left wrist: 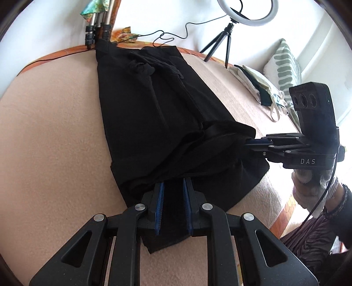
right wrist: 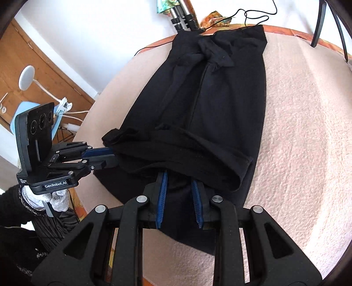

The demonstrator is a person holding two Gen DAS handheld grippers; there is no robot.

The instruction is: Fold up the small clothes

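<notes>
The long black cloth garment (left wrist: 154, 105) lies stretched over the beige fleece blanket (left wrist: 50, 123) that covers the surface, running from upper centre of the left wrist view down to bottom centre. Its near end is lifted and doubled back over itself, w/ a thick rolled fold at centre-right of the frame. A knotted tie sits on the garment near its far end, upper centre in both views.

Left claw (left wrist: 172, 206), bottom centre of its own view: blue-padded fingers (left wrist: 158, 204) stand apart w/ black cloth lying between them; the pads don't look pressed onto it, so whether it grips is unclear. In the right wrist view the left claw (right wrist: 114, 155) shows at centre-left, fingertips buried in the garment's edge, jaw gap hidden.

Right claw (right wrist: 179, 199), bottom centre of its own view: same pose, blue pads spread w/ cloth between and the folded hem draped over the tips. In the left wrist view it (left wrist: 247, 144) enters from the right, tips tucked under the fold; can't tell its grip there either.

Bkgd, left wrist view: white ring light on a black mini tripod (left wrist: 239, 13) upper right, a white-and-green patterned pillow (left wrist: 283, 63) at right, a small stack of folded clothes (left wrist: 255, 83) just beside it.
</notes>
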